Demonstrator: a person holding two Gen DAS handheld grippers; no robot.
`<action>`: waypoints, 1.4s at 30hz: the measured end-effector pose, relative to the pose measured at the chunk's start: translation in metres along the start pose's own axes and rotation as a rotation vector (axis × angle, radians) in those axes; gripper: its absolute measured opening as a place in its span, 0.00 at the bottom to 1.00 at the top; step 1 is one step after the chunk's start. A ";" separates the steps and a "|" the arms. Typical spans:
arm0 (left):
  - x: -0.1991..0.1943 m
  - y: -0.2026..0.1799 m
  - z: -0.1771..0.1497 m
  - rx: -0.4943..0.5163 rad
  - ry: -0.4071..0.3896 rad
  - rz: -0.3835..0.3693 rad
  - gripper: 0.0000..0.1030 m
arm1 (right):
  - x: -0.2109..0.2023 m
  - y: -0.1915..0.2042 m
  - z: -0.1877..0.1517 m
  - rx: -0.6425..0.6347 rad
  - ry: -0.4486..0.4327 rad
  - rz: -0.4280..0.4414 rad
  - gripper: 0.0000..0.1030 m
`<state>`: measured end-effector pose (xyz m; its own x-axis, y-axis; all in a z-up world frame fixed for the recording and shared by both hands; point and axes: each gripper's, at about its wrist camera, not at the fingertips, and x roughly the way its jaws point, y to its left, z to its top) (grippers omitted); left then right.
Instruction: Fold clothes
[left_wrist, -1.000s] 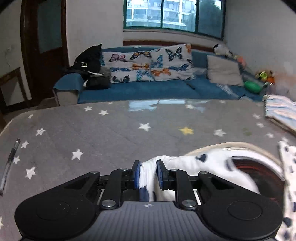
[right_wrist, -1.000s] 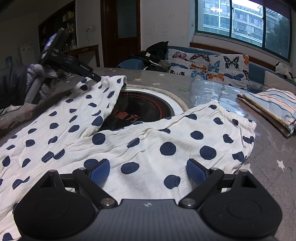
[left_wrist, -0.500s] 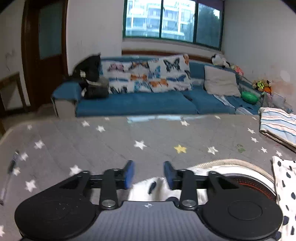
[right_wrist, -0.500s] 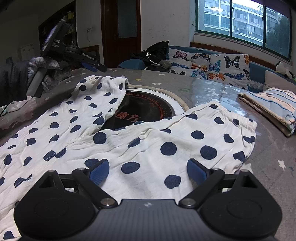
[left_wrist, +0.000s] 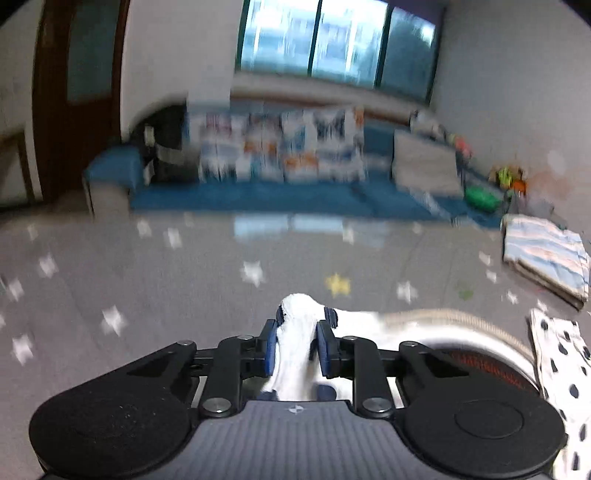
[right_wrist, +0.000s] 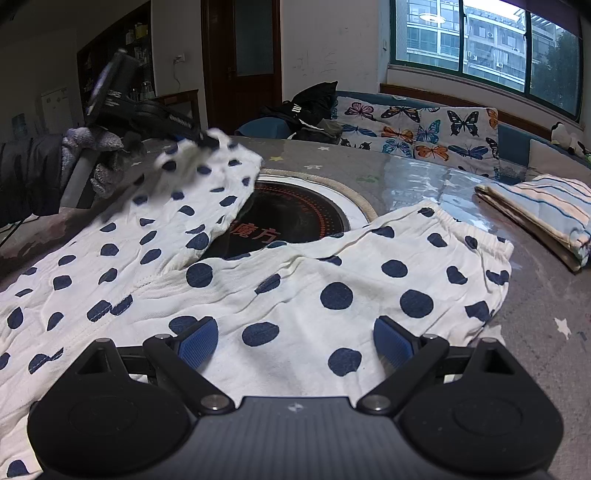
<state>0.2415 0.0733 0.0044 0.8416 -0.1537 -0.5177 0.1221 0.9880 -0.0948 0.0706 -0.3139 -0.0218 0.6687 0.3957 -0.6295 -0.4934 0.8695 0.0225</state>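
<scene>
While the left wrist view is smeared with blur, it shows the left gripper (left_wrist: 297, 345) closing its blue pads on a bunched fold of the polka-dot pants (left_wrist: 293, 354), the white cloth standing up between them. Beyond lie the star-patterned tablecloth (left_wrist: 147, 280) and a folded striped garment (left_wrist: 546, 254) at the right.

From the right wrist view, the right gripper (right_wrist: 295, 341) hangs with its fingers spread wide over the pants (right_wrist: 332, 280), pinching nothing. The pants lie spread on the table, partly over a round hotplate (right_wrist: 295, 218). A gloved hand (right_wrist: 92, 162) holds the left gripper (right_wrist: 207, 138) at the far leg's hem, lifted off the table.
</scene>
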 end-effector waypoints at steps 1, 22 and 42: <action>-0.002 0.000 0.000 0.007 -0.025 0.014 0.27 | 0.000 0.000 0.000 0.000 0.000 0.000 0.91; 0.012 -0.022 -0.022 0.077 0.169 -0.025 0.47 | 0.000 0.001 0.001 0.000 0.006 -0.004 0.94; -0.057 -0.065 -0.047 0.182 0.181 -0.125 0.51 | 0.012 -0.056 0.022 0.081 0.058 -0.062 0.88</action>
<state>0.1611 0.0167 -0.0001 0.7084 -0.2586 -0.6567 0.3251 0.9454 -0.0215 0.1187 -0.3518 -0.0130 0.6620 0.3250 -0.6754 -0.4043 0.9136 0.0433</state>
